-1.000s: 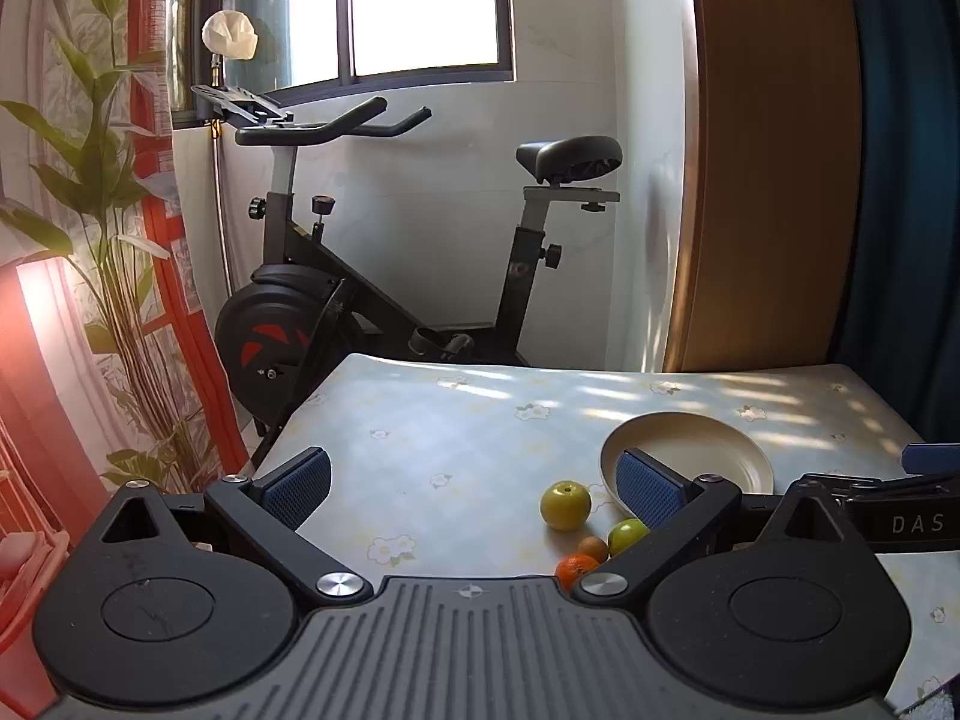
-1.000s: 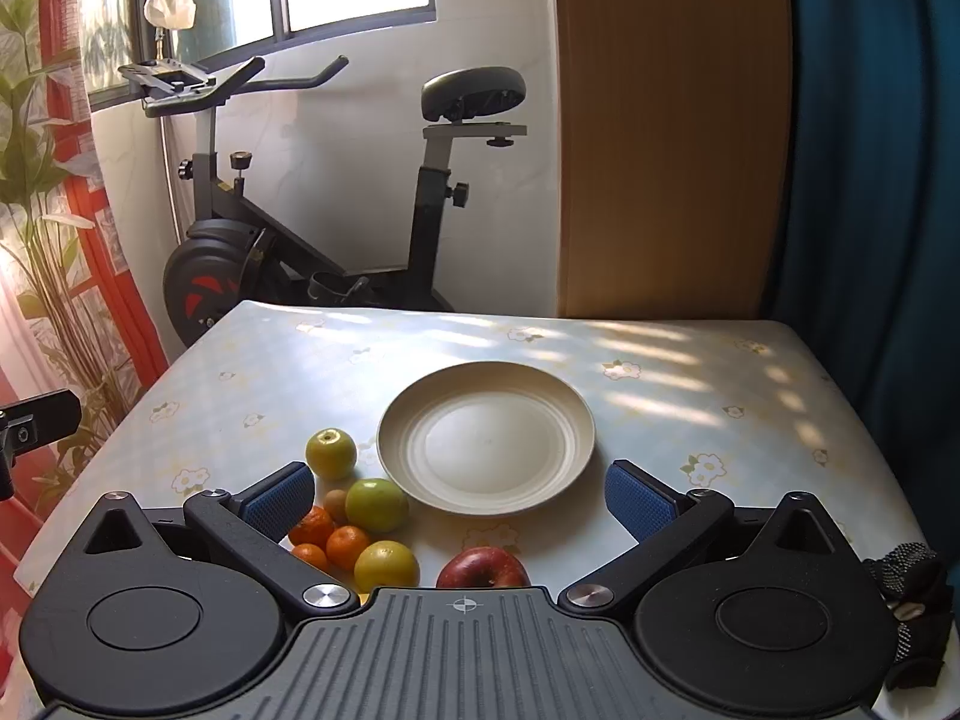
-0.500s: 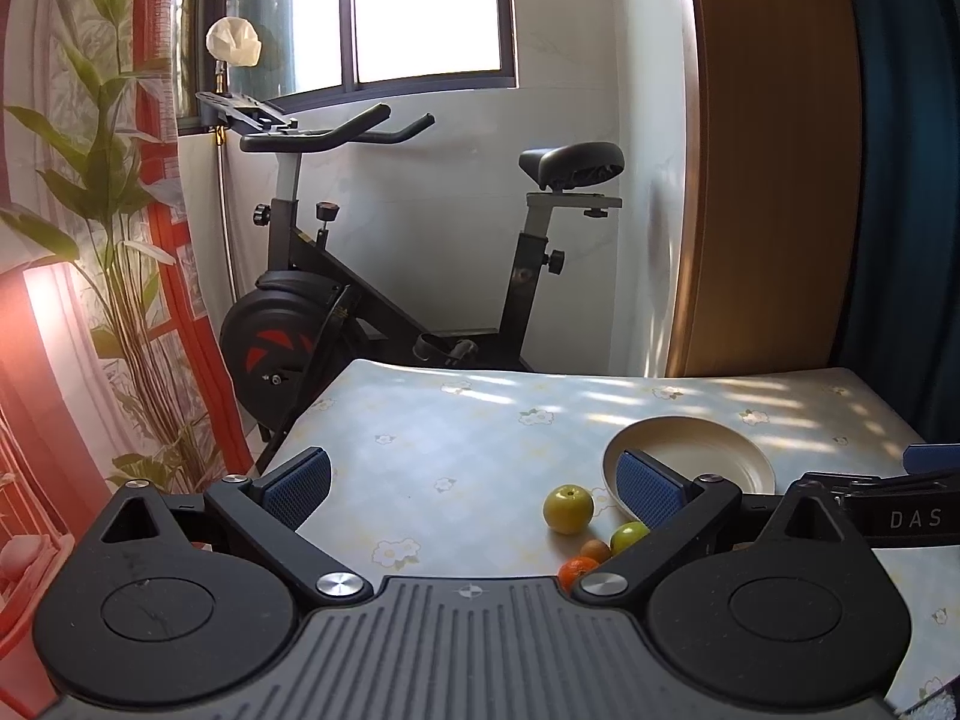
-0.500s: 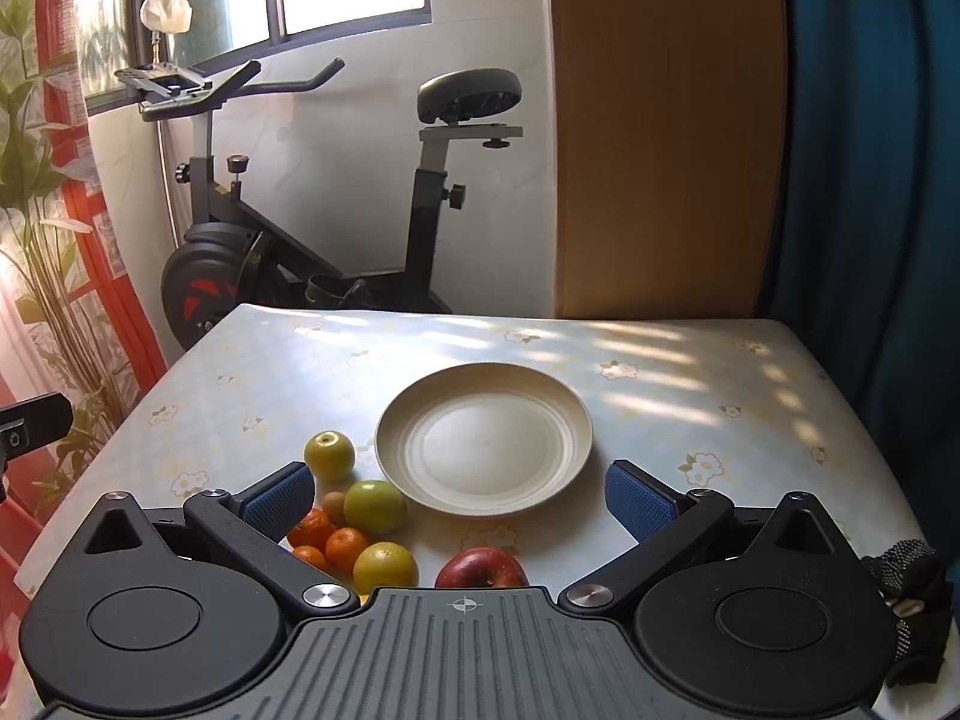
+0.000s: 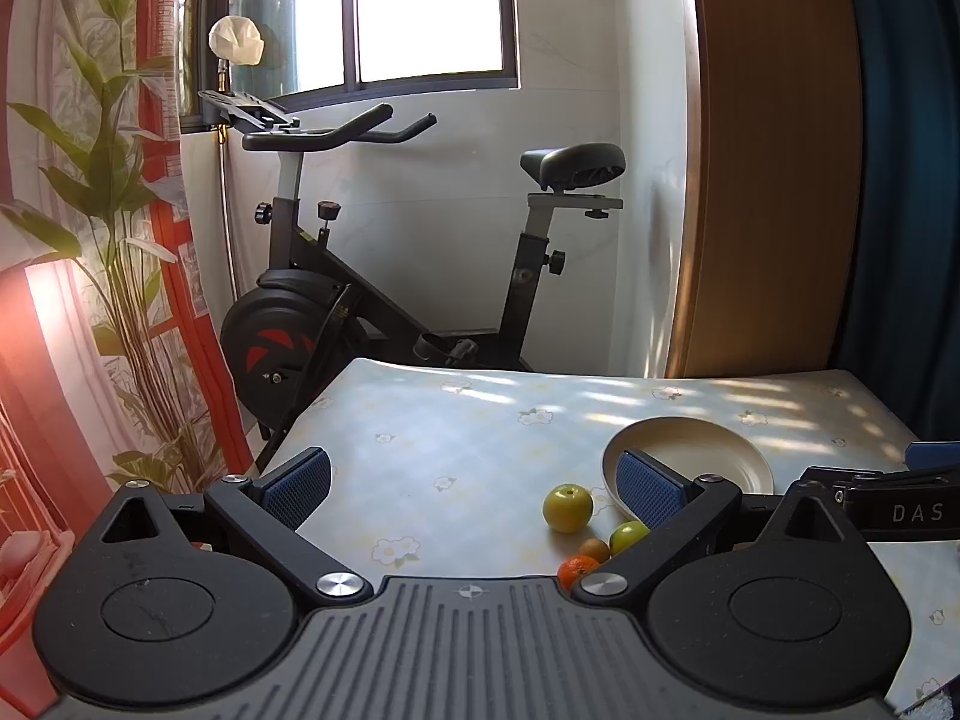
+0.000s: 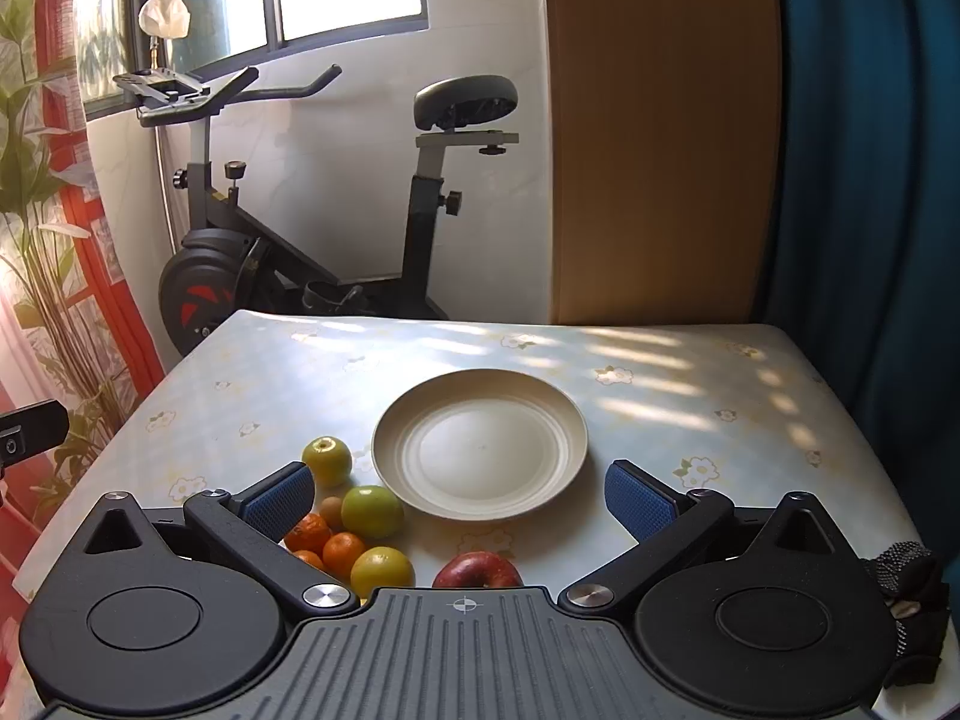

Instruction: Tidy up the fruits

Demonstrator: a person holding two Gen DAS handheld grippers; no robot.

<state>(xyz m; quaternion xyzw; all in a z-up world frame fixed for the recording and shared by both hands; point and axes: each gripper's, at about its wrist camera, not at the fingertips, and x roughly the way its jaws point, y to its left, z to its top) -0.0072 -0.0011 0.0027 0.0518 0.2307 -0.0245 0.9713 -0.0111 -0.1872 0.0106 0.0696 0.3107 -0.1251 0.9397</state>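
A cream plate (image 6: 480, 456) sits empty at the table's middle. To its left lie a yellow-green apple (image 6: 326, 459), a green apple (image 6: 372, 510), a yellow fruit (image 6: 382, 571), several small oranges (image 6: 344, 552) and a small brown fruit (image 6: 331, 505). A red apple (image 6: 478, 570) lies in front of the plate. My right gripper (image 6: 459, 495) is open and empty above the near table edge. My left gripper (image 5: 474, 483) is open and empty, left of the fruit; its view shows the plate (image 5: 696, 450), the yellow-green apple (image 5: 567, 507) and the green apple (image 5: 628, 537).
The table (image 6: 690, 396) has a pale floral cloth. An exercise bike (image 6: 312, 240) stands behind it by the window. A wooden panel (image 6: 654, 120) and a blue curtain (image 6: 870, 150) are at the back right; a plant (image 5: 102, 240) and a red curtain are left.
Both views have shifted slightly; the grippers drifted a little while staying open. No fruit has moved.
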